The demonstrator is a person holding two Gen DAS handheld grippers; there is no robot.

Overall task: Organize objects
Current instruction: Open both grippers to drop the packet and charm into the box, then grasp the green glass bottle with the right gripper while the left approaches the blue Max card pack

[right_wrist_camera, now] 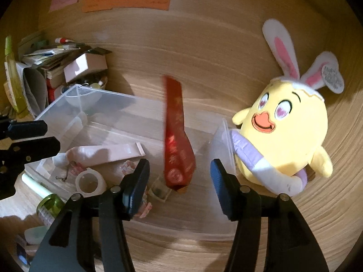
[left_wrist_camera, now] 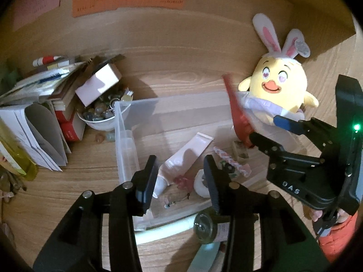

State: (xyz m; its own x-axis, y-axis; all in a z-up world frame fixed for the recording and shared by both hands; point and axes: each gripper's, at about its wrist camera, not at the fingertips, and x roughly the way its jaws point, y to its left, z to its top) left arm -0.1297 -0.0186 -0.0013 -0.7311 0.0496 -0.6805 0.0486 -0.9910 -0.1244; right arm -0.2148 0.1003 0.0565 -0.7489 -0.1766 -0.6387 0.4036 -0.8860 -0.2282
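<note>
Both grippers hang over the clear plastic bin (right_wrist_camera: 95, 104) on the wooden table (right_wrist_camera: 204, 52). The right gripper (right_wrist_camera: 179, 181) has its jaws apart and grips nothing; the red packet (right_wrist_camera: 178, 140) is blurred just ahead of them, above the bin. The left gripper (left_wrist_camera: 180, 176) is also parted and empty, above a pink tube (left_wrist_camera: 188, 151) lying in the bin. A yellow plush chick (right_wrist_camera: 283, 136) leans beside the bin.
</note>
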